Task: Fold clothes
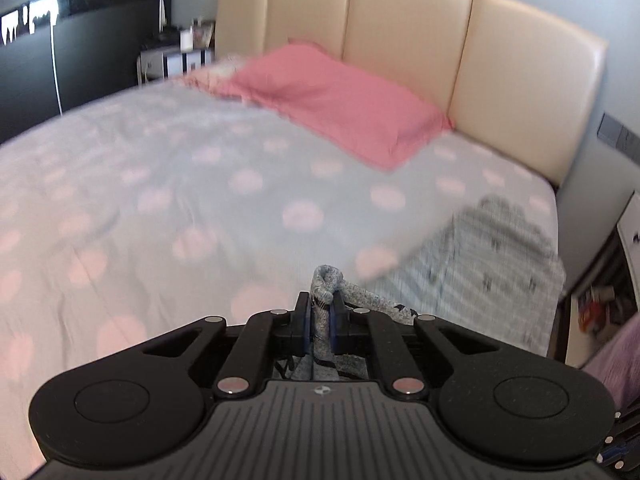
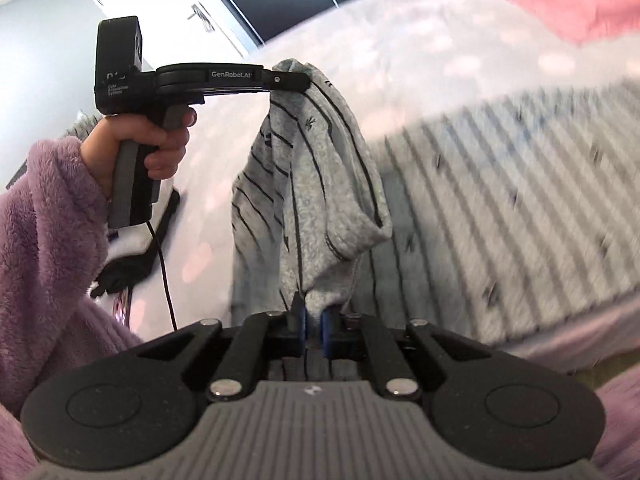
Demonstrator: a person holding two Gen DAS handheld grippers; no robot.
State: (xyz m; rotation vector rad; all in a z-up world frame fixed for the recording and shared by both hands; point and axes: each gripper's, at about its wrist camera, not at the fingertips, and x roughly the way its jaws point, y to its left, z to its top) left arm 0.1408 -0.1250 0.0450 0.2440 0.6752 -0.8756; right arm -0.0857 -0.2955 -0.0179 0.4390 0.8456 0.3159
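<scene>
1. Your left gripper (image 1: 321, 307) was clamped on a bunched edge of the grey striped garment (image 2: 304, 184), its jaws narrow with cloth pinched between them.
2. Your right gripper (image 2: 313, 322) pinched another part of the same garment, jaws drawn close on the fabric.
3. The garment hung in the air between your two grippers, above the bed (image 1: 160, 184), draping down in folds.
4. More grey striped cloth (image 1: 492, 248) lay on the spotted bedcover near the bed's edge.
5. Your hand (image 2: 148, 148), in a fluffy purple sleeve (image 2: 44, 216), gripped the left tool's handle.
6. A pink pillow (image 1: 340, 100) rested by the headboard (image 1: 400, 28).
</scene>
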